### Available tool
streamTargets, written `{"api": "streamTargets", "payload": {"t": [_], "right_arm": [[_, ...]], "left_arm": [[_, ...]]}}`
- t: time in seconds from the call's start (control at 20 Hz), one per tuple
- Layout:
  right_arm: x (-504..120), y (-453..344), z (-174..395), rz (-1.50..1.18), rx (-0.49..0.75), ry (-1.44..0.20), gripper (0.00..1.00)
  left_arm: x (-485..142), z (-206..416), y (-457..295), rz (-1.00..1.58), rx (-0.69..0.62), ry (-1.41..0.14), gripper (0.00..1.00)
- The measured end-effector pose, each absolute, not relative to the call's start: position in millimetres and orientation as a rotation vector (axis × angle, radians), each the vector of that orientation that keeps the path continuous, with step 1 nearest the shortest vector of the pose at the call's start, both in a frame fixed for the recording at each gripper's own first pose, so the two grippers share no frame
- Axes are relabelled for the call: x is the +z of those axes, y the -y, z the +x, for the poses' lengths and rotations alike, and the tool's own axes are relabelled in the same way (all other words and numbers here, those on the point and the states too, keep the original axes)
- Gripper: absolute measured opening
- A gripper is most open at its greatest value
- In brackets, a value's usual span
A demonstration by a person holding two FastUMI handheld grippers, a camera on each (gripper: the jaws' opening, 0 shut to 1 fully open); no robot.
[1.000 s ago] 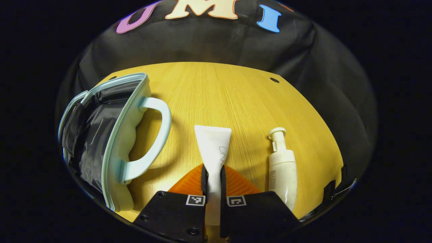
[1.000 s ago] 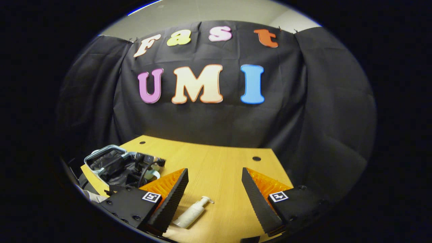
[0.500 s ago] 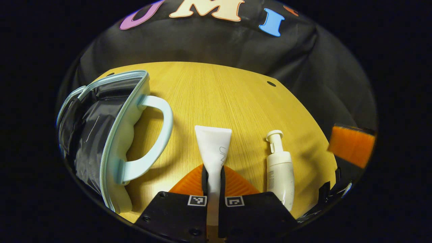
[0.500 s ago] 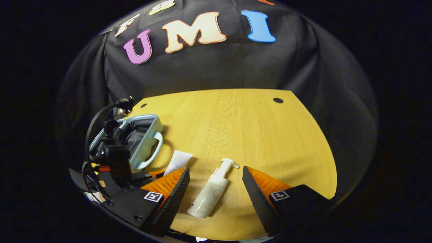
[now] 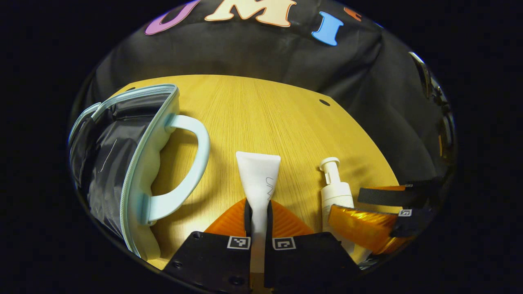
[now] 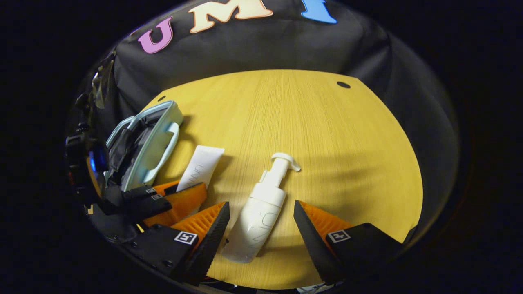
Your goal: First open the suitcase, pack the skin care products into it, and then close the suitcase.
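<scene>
Left tool (image 5: 258, 212) pinching flat white tube (image 5: 259, 179), right tool (image 6: 261, 222) spread round smooth pump bottle (image 6: 261, 208), open suitcase (image 5: 135, 163) at 9 o'clock on woodgrain counter (image 5: 265, 118)

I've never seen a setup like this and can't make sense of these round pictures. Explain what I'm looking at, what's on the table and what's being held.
No robot arm here: a person holds a two-finger claw in each hand, and a fisheye camera rides on each claw, looking forward along its fingers. One picture comes from the left claw, the other from the right claw.

On the wooden table lie three things: a light blue suitcase, already open with its dark lining showing, a white tube and a white pump bottle.

The left claw is shut on the tube. The right claw is open, its fingers either side of the pump bottle lying on the table, not gripping it yet. Neither product is packed so far.
</scene>
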State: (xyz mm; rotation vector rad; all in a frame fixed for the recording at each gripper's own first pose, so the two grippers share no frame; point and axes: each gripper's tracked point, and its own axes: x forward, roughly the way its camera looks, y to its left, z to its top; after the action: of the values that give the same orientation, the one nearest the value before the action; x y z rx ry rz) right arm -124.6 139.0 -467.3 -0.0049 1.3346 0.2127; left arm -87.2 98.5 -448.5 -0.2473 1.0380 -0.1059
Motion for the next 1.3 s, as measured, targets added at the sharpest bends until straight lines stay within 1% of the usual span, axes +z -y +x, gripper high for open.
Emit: {"api": "streamTargets", "payload": {"t": [0.05, 0.1, 0.25, 0.3, 0.35, 0.4, 0.5, 0.55, 0.6, 0.7, 0.95, 1.1, 1.15, 1.25, 1.3], "right_arm": [[-471, -138, -129, -0.005, 0.205, -1.356, 0.99], [-474, -140, -133, 0.013, 0.201, -1.378, 0.94], [-482, -144, -142, 0.054, 0.174, -1.431, 0.83], [-483, -142, -141, 0.047, 0.174, -1.423, 0.75], [-479, -143, -141, 0.048, 0.184, -1.428, 0.70], [-483, -143, -140, 0.048, 0.186, -1.413, 0.60], [-483, -146, -139, 0.058, 0.186, -1.404, 0.54], [-483, -145, -140, 0.069, 0.184, -1.402, 0.54], [-481, -144, -138, 0.086, 0.184, -1.399, 0.51], [-481, -146, -140, 0.124, 0.182, -1.397, 0.51], [-466, -148, -133, 0.209, 0.188, -1.347, 0.51], [-449, -149, -123, 0.254, 0.226, -1.294, 0.51], [-445, -150, -120, 0.269, 0.245, -1.281, 0.50], [-436, -152, -116, 0.285, 0.295, -1.260, 0.51], [-432, -154, -113, 0.292, 0.323, -1.245, 0.50]], "left_arm": [[-448, -87, -97, -0.250, -0.109, -1.037, 0.05], [-448, -87, -97, -0.252, -0.111, -1.037, 0.06], [-447, -87, -97, -0.248, -0.125, -1.040, 0.05], [-445, -87, -96, -0.248, -0.130, -1.039, 0.05], [-446, -88, -96, -0.250, -0.133, -1.041, 0.06], [-446, -87, -97, -0.249, -0.139, -1.038, 0.06], [-447, -85, -97, -0.244, -0.141, -1.036, 0.05], [-447, -86, -96, -0.231, -0.146, -1.042, 0.03], [-446, -85, -96, -0.220, -0.152, -1.044, 0.02], [-440, -85, -92, -0.218, -0.171, -1.041, 0.02], [-407, -74, -95, -0.201, -0.177, -0.996, 0.02], [-377, -66, -108, -0.208, -0.133, -0.950, 0.02], [-369, -64, -119, -0.197, -0.109, -0.935, 0.02], [-354, -62, -141, -0.170, -0.049, -0.920, 0.01], [-348, -61, -153, -0.162, -0.017, -0.916, 0.01]]}}
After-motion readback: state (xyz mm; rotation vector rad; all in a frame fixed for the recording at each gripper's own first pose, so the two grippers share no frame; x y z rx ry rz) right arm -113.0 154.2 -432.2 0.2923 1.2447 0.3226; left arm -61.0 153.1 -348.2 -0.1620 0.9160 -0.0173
